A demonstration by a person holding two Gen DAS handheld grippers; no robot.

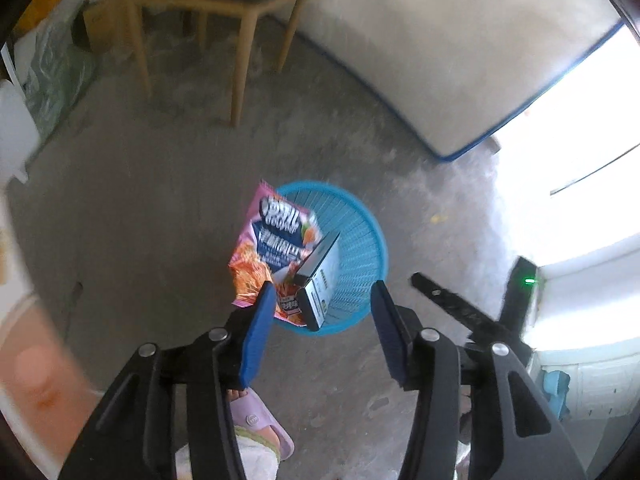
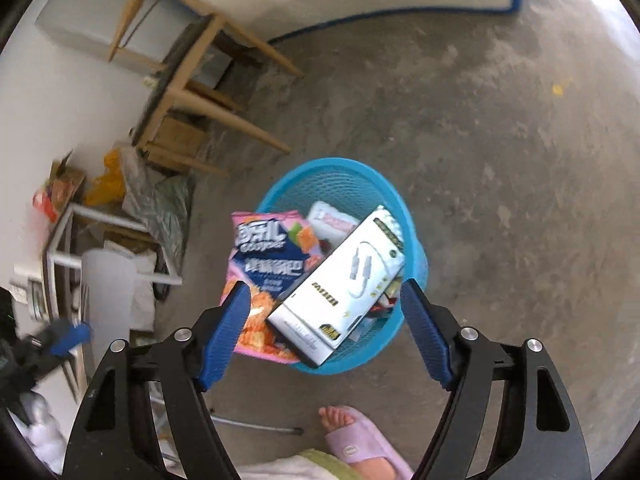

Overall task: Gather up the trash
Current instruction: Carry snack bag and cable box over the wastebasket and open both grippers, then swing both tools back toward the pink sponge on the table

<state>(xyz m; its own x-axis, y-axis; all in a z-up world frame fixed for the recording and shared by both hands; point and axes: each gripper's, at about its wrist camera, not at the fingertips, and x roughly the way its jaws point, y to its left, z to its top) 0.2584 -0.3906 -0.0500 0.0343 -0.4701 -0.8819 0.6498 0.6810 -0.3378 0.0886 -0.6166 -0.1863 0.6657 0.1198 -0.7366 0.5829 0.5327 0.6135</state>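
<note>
A blue mesh basket [image 1: 360,240] [image 2: 340,176] stands on the concrete floor below both grippers. A pink snack bag [image 1: 276,232] [image 2: 264,248] sticks up over its near-left rim. A long white box [image 1: 320,284] [image 2: 344,280] lies slanted across the rim beside it. A white and pink packet [image 2: 332,218] sits deeper inside. My left gripper [image 1: 323,285] hangs open above the basket, with no pad pressing on anything. My right gripper [image 2: 325,285] is also open over the bag and box, its pads apart from them.
A wooden table [image 1: 224,4] [image 2: 192,80] stands behind the basket, and a blue-edged mattress [image 1: 440,60] leans at the back. Bags and boxes [image 2: 120,192] pile up by the left wall. A foot in a lilac slipper [image 2: 360,440] [image 1: 256,420] is close to the basket.
</note>
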